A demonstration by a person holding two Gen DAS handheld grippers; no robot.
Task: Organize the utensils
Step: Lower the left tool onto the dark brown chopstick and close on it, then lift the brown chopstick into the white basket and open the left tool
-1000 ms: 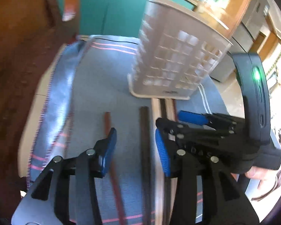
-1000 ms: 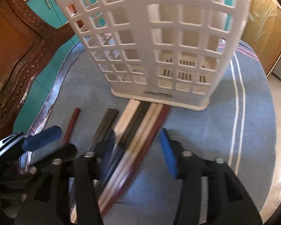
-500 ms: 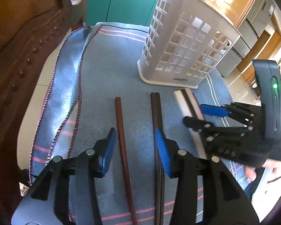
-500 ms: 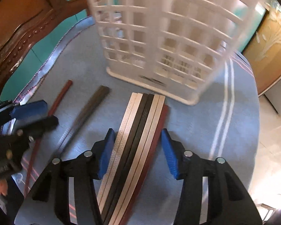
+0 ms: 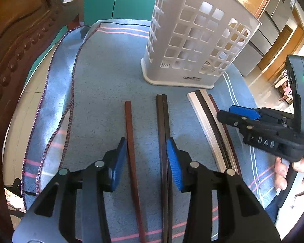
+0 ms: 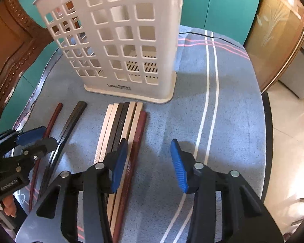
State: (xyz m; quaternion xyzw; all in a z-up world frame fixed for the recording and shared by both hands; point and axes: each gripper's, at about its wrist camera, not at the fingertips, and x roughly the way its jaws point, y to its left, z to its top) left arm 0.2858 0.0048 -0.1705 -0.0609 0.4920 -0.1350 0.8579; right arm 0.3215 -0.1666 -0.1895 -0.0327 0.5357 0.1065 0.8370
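Since a second ago: left gripper (image 5: 146, 158) backed off and re-centred — single reddish-brown chopstick (image 5: 131, 151) and dark pair (image 5: 164, 141) now both between its blue pads; earlier only the dark one sat in the gap. Right gripper (image 6: 150, 162) shifted sideways — bundle of chopsticks (image 6: 121, 127) that lay between its fingers half a second ago now under and left of its left pad (image 6: 119, 162); gap over bare blue cloth (image 6: 233, 101).

Left gripper: jaws apart, holding nothing. Reddish-brown stick just inside the left pad (image 5: 119, 160), dark pair just inside the right pad, both flat on the cloth (image 5: 103, 85), running lengthwise along the fingers toward the basket.

Right gripper: jaws wide apart, holding nothing. Bundle — white, black, cream, maroon sticks side by side — flat on the cloth, far ends near the basket base, not touching it as far as visible.

White lattice utensil basket (image 5: 194, 46) upright on the cloth, ahead of both grippers, nothing visible inside. In the right wrist view: same basket (image 6: 119, 40) dead ahead, left gripper (image 6: 32, 141) at far left above the lone stick (image 6: 52, 119) and dark pair (image 6: 71, 121). In the left wrist view: right gripper (image 5: 237, 114) at right, over the bundle (image 5: 210, 125). Carved wooden chair (image 5: 16, 46) at left of the table.
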